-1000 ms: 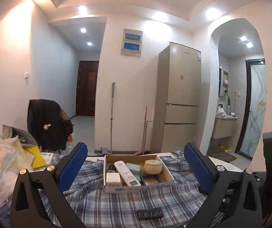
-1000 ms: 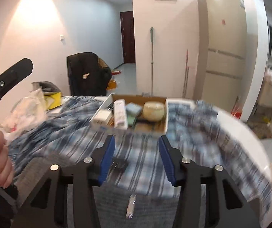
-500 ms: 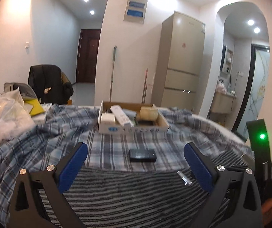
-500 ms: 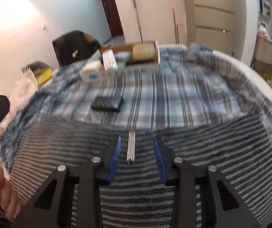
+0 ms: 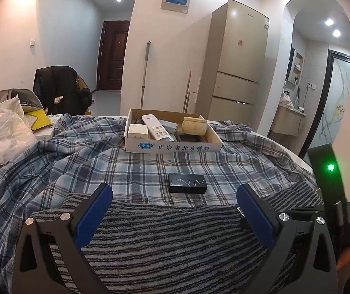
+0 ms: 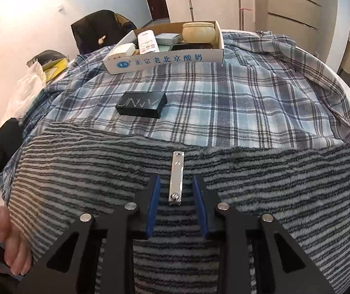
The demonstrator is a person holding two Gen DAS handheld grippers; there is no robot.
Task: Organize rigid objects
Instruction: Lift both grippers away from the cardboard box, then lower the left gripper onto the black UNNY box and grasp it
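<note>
A small silver metal clip (image 6: 176,177) lies on the grey striped towel (image 6: 101,171). My right gripper (image 6: 176,183) is open, low over the towel, with its blue pads on either side of the clip's near end, not touching it. A black box (image 6: 141,104) lies on the plaid cloth (image 6: 248,93) beyond; it also shows in the left wrist view (image 5: 187,183). A cardboard box (image 5: 172,144) at the back holds a white remote (image 5: 155,128), a round wooden jar (image 5: 194,126) and other items. My left gripper (image 5: 175,207) is wide open and empty above the towel.
A plastic bag (image 5: 1,132) and a yellow item (image 5: 39,120) sit at the left. A chair with a dark jacket (image 5: 62,90) stands behind the table. A fridge (image 5: 236,73) and a mop (image 5: 145,73) stand by the far wall.
Both grippers have tilted down and moved closer to the table. My right gripper has come forward so that the silver clip now lies between its pads.
</note>
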